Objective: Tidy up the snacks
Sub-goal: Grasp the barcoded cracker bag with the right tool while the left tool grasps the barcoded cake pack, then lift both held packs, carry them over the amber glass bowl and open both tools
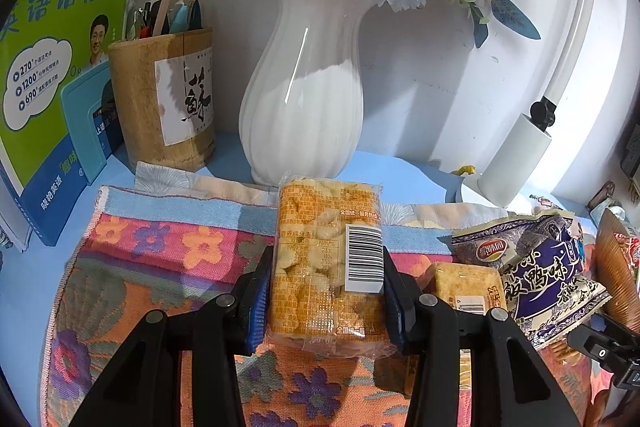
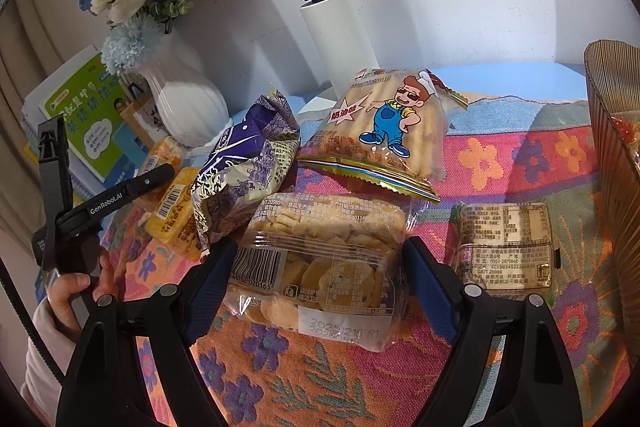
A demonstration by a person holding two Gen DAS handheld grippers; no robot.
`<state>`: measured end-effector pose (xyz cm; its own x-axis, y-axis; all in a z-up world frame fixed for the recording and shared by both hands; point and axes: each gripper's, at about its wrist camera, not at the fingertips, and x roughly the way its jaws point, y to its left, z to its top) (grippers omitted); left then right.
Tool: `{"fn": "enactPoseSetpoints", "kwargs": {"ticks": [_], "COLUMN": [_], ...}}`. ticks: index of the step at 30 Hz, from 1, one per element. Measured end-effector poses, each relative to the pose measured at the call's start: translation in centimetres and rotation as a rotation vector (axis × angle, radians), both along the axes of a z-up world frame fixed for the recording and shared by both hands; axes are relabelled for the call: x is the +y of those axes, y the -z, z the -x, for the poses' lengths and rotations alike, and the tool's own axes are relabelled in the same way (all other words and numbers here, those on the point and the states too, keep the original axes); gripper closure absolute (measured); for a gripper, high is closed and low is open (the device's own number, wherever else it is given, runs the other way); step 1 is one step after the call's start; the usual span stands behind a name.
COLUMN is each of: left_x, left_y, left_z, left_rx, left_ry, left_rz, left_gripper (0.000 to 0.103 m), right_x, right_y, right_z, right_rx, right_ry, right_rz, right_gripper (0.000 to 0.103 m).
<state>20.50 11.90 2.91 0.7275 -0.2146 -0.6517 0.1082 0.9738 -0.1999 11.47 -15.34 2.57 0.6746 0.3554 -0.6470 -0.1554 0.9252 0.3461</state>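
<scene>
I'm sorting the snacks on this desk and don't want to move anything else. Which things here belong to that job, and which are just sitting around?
Belongs to the job:
orange pack
purple bag
cartoon bag
clear cracker pack
small pack
basket

Just lying about:
vase
pen holder
book
cloth

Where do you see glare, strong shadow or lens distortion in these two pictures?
Left wrist view: a bright glare streak on the white vase, its shadow falling on the wall behind; the book bends with the fisheye edge. Right wrist view: sunlight washes out the clear biscuit pack, corners are black, and the basket curves at the edge.
</scene>
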Motion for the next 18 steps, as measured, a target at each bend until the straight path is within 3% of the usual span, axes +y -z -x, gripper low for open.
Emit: {"fn": "enactPoseSetpoints", "kwargs": {"ticks": [10, 18], "left_x": [-0.1, -0.1], "left_y": [-0.1, -1.0], "left_z": [0.0, 1.0], "left_rx": [0.018, -0.028], "left_ry": [-0.004, -0.031], "left_rz": [0.012, -0.006], "left_gripper": [0.058, 0.058], "right_x": [-0.1, -0.9], "right_y": [0.0, 0.2], "right_z": [0.1, 2.1], "right_rx": [0.004, 0.032], "right_ry": [0.0, -0.008], "right_rz": [-0.02, -0.082], "right_gripper": [0.019, 0.021]}}
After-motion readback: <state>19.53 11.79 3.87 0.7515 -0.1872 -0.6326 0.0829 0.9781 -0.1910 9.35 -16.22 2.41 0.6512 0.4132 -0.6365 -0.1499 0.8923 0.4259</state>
